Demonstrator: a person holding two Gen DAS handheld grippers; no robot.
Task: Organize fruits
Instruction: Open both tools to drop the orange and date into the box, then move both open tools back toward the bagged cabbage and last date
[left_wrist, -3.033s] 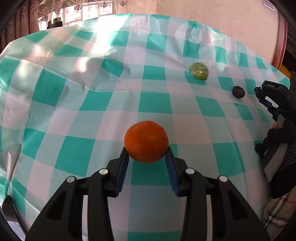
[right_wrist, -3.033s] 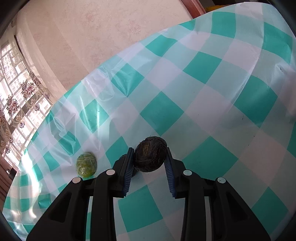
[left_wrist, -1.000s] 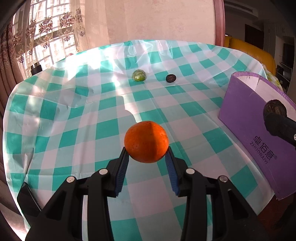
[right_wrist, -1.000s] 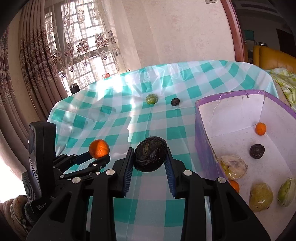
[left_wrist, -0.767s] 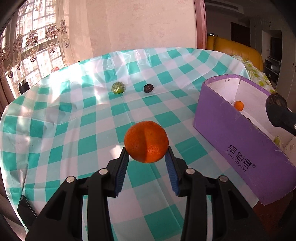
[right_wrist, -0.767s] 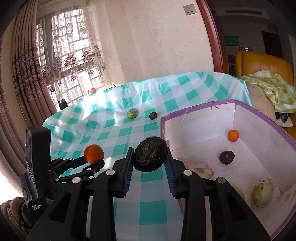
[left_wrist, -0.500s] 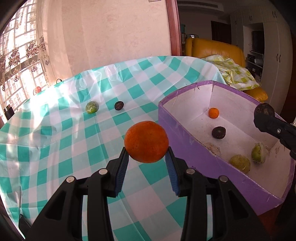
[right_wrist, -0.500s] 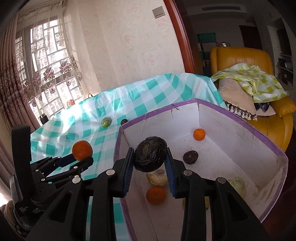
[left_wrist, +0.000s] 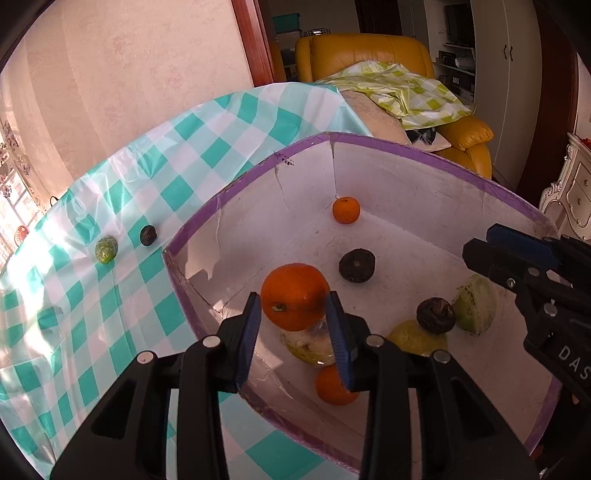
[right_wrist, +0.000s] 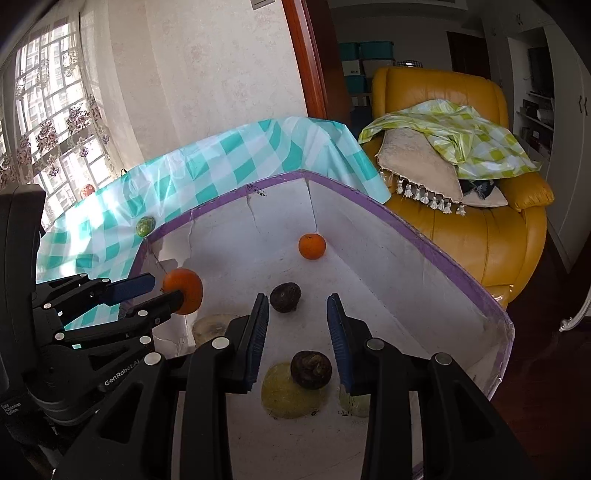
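Note:
My left gripper (left_wrist: 293, 326) is over the near wall of the purple box (left_wrist: 424, 155). An orange (left_wrist: 294, 296) sits between its blue pads, which stand a little apart from it. My right gripper (right_wrist: 297, 338) is open and empty above the box. A dark round fruit (right_wrist: 310, 369) lies on the box floor below it, on a yellow-green fruit (right_wrist: 284, 393). The box also holds a small orange (left_wrist: 345, 209), another dark fruit (left_wrist: 356, 265), a green fruit (left_wrist: 474, 308) and an orange (left_wrist: 332, 386) by the near wall.
A green fruit (left_wrist: 106, 250) and a small dark fruit (left_wrist: 148, 235) lie on the teal checked tablecloth (left_wrist: 110, 295) left of the box. A yellow armchair (right_wrist: 461, 192) with cloths stands behind the box. A wall and a window are at the left.
Both grippers moved from the table to over the box. The right gripper opened and the dark fruit now lies in the box. The left pads have loosened around the orange.

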